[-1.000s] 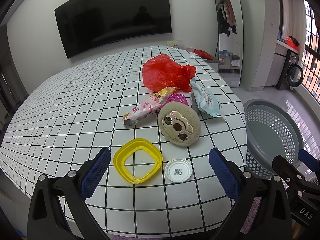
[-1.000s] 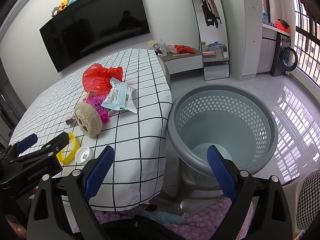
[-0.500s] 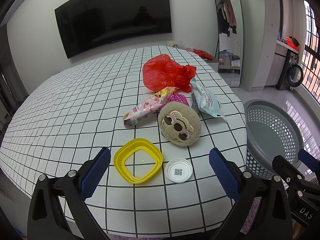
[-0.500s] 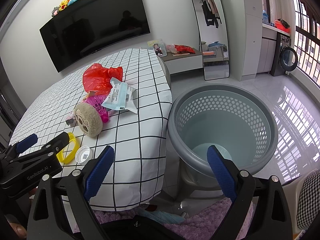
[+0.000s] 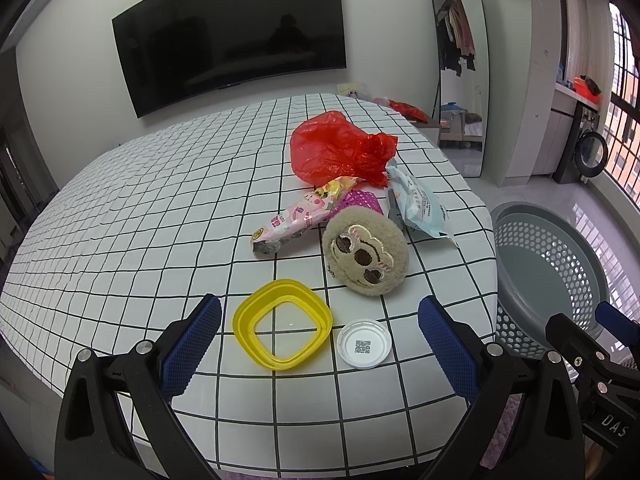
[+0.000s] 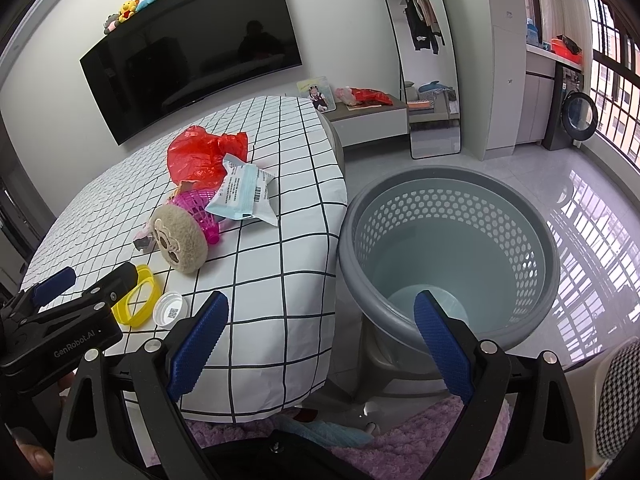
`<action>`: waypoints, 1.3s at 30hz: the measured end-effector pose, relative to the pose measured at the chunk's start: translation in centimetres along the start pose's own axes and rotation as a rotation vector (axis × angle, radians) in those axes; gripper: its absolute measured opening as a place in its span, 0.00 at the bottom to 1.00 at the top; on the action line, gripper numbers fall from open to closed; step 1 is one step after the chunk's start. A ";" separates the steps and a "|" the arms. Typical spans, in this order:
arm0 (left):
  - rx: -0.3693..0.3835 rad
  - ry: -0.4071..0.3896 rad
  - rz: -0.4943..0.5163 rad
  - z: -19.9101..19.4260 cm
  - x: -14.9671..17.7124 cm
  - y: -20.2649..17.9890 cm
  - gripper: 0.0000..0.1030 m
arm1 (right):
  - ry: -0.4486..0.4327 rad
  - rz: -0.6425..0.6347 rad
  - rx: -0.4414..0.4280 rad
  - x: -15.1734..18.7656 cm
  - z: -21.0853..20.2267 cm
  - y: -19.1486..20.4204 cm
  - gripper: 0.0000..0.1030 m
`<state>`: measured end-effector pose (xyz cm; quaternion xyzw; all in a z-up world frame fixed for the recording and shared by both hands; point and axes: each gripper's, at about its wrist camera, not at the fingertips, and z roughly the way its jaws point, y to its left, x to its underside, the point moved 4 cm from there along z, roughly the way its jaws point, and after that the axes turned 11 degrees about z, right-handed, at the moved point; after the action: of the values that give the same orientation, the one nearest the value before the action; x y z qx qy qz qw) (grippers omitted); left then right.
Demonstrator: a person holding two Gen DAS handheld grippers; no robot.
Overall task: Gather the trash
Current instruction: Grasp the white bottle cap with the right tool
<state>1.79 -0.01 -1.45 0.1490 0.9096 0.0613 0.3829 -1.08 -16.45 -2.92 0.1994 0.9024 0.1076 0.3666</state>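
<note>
On the checked bed cover lie a yellow ring, a white cap, a pink snack wrapper, a red plastic bag, a pale blue packet and a pink mesh item. A round brown plush sits among them. My left gripper is open and empty, just in front of the ring and cap. My right gripper is open and empty, between the bed corner and the grey basket. The basket looks empty.
The bed fills the left. A wall TV hangs behind it, with a standing mirror and low shelf beyond. A purple rug lies on the floor below my right gripper.
</note>
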 end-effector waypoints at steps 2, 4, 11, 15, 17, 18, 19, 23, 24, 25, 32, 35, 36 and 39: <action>-0.007 0.001 -0.005 0.1 0.0 0.5 0.94 | 0.007 -0.002 -0.012 0.0 0.2 0.2 0.87; -0.021 0.001 -0.006 0.4 0.0 1.1 0.94 | 0.016 -0.015 -0.025 0.0 0.5 0.6 0.87; -0.094 0.021 -0.039 1.5 0.9 5.5 0.94 | 0.074 -0.095 -0.094 0.5 2.1 3.8 0.87; -0.138 0.048 -0.077 2.2 2.1 8.7 0.94 | 0.110 -0.154 -0.125 0.9 3.3 5.9 0.87; -0.151 0.059 -0.098 2.6 2.8 10.2 0.94 | 0.142 -0.186 -0.142 1.3 4.0 7.0 0.87; -0.158 0.064 -0.108 2.8 3.1 10.9 0.94 | 0.156 -0.200 -0.148 1.5 4.2 7.4 0.87; -0.163 0.070 -0.113 3.0 3.3 11.2 0.94 | 0.176 -0.223 -0.155 1.8 4.7 8.2 0.87; -0.156 0.091 -0.136 3.9 4.3 12.4 0.94 | 0.234 -0.293 -0.157 3.0 6.5 10.4 0.87; -0.154 0.096 -0.142 4.0 4.5 12.6 0.94 | 0.247 -0.306 -0.153 3.3 6.9 10.7 0.87; -0.151 0.099 -0.145 4.1 4.6 12.8 0.94 | 0.259 -0.322 -0.147 3.6 7.5 11.2 0.87; -0.132 0.107 -0.155 4.8 5.2 13.6 0.94 | 0.281 -0.374 -0.105 4.7 9.4 12.6 0.86; -0.124 0.119 -0.148 5.2 5.4 13.5 0.94 | 0.273 -0.394 -0.093 4.8 9.7 13.1 0.85; -0.123 0.120 -0.144 5.3 5.5 13.5 0.94 | 0.265 -0.403 -0.086 4.9 9.7 13.2 0.81; -0.103 0.119 -0.137 5.3 5.5 13.0 0.94 | 0.242 -0.438 -0.060 5.0 9.4 13.3 0.68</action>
<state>4.86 14.04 -5.97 0.0628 0.9344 0.0904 0.3387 6.04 -1.90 -8.10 -0.0260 0.9577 0.0756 0.2764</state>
